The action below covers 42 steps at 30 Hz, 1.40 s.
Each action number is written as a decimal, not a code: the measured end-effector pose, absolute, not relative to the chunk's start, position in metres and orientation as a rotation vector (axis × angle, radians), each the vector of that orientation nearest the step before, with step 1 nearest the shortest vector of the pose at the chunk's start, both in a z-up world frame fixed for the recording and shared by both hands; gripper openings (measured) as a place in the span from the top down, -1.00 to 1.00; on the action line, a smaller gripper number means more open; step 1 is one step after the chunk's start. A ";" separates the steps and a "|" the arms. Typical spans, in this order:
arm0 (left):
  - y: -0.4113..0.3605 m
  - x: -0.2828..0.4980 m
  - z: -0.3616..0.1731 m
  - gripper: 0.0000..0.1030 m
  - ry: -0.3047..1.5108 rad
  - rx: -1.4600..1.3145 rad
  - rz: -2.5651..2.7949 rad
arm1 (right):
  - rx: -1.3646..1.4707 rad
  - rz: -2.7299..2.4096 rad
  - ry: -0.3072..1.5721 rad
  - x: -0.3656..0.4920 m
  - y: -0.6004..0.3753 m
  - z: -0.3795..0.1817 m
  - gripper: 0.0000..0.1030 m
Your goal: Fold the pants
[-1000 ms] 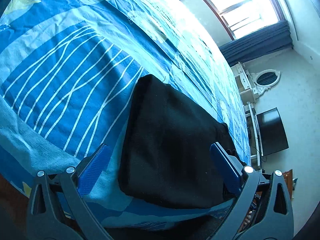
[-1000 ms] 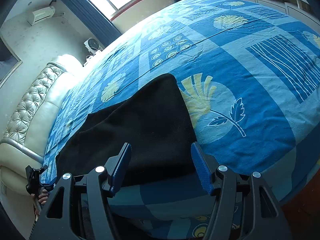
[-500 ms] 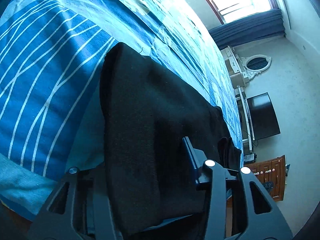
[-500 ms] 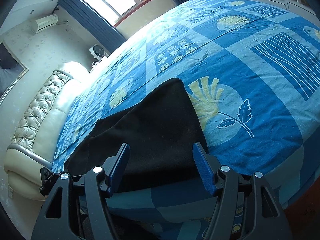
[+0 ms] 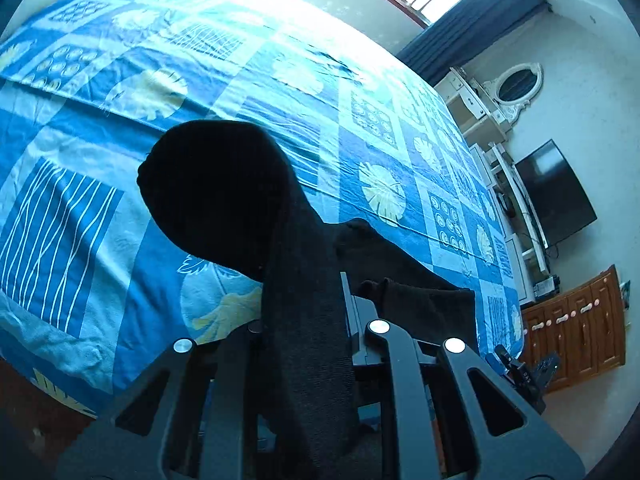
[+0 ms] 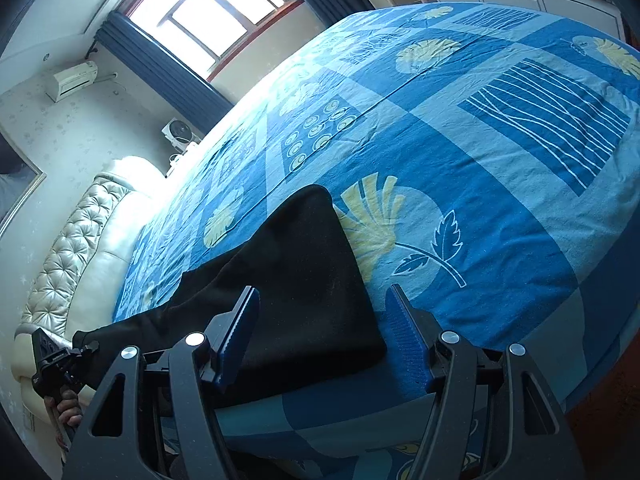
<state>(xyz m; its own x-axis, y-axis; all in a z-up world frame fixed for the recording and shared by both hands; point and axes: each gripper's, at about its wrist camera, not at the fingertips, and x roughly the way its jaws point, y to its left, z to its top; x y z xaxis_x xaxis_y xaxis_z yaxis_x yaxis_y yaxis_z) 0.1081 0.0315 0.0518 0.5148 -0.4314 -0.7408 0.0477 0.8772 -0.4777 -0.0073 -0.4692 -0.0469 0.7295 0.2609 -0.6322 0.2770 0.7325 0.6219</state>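
Black pants (image 6: 304, 280) lie along the near edge of a bed with a blue patterned cover (image 6: 500, 168). My left gripper (image 5: 308, 316) is shut on one end of the pants (image 5: 304, 320) and holds it lifted above the cover; the cloth hides the fingertips. The left gripper also shows far left in the right wrist view (image 6: 56, 360), with the pants stretched up to it. My right gripper (image 6: 324, 336) is open, its blue-padded fingers (image 6: 408, 340) either side of the pants' other end, which lies flat.
A tufted cream headboard (image 6: 68, 256) stands at the left end of the bed. A window with dark curtains (image 6: 208, 12) is behind. A TV (image 5: 556, 196), white shelves and a wooden cabinet (image 5: 576, 336) stand along the wall beyond the bed's foot.
My left gripper has shut on the end of the pants and lifted it up off the cover. My right gripper has stayed open over the other end, hardly moving.
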 end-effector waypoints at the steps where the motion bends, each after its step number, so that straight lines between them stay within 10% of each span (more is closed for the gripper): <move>1: 0.010 0.110 0.063 0.71 0.987 -0.380 -0.306 | 0.771 -0.016 0.766 -0.008 -0.470 -0.046 -0.26; 17: -0.265 0.109 0.019 0.72 1.002 0.190 -0.314 | 0.876 -0.033 0.768 -0.012 -0.491 -0.062 -0.26; 42: -0.339 0.095 -0.050 0.71 0.977 0.425 -0.188 | 1.121 -0.023 0.784 -0.018 -0.511 -0.104 -0.26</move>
<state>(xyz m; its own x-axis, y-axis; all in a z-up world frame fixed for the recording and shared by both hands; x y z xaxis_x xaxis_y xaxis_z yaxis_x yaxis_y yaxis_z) 0.0950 -0.3392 -0.0503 0.5518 0.0348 -0.8332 0.3416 0.9020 0.2639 -0.0180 -0.5114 -0.1039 0.7374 0.3585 -0.5725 0.3918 0.4634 0.7948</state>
